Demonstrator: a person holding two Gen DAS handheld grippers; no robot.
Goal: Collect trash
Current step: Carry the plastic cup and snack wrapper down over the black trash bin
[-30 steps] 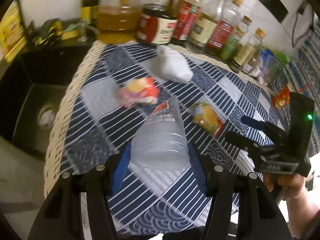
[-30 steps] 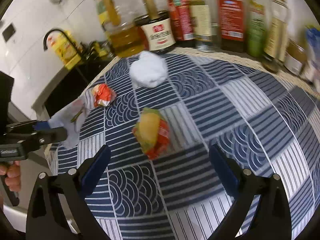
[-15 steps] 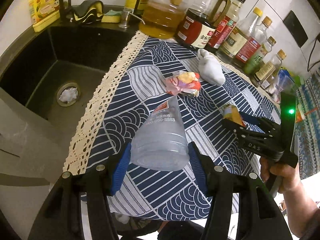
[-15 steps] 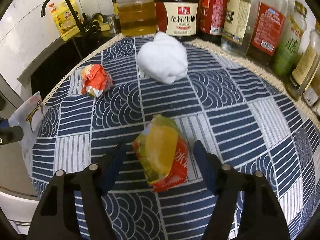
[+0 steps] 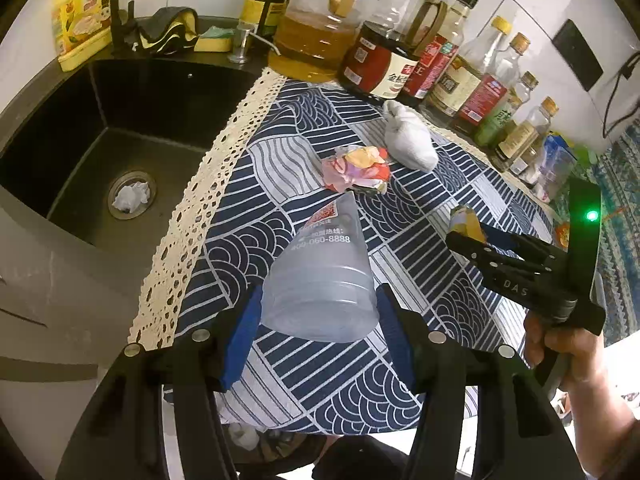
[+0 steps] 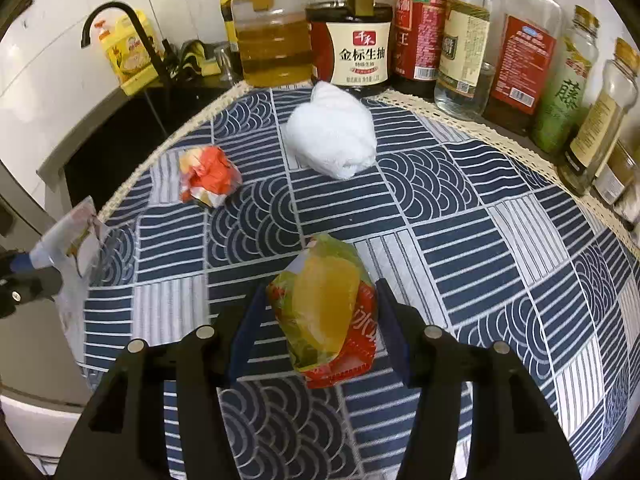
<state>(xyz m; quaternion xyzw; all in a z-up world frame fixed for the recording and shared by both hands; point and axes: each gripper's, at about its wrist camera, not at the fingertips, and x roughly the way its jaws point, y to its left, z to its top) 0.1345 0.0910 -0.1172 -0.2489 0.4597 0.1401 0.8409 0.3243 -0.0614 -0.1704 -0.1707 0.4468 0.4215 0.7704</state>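
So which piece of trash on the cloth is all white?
The white crumpled wad, lying nearest the sauce bottles. The other loose piece, the crumpled wrapper, is red and orange.

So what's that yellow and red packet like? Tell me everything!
The packet is a crinkly, shiny plastic wrapper, yellow in the middle with green edges and a red bottom bearing white writing. It looks puffed and creased. It sits between the right gripper's blue pads, whose jaws have just been closing and now squeeze its sides. Its far end points toward the white cloth. Below it is the blue-and-white tablecloth; whether it's lifted off, I can't tell.
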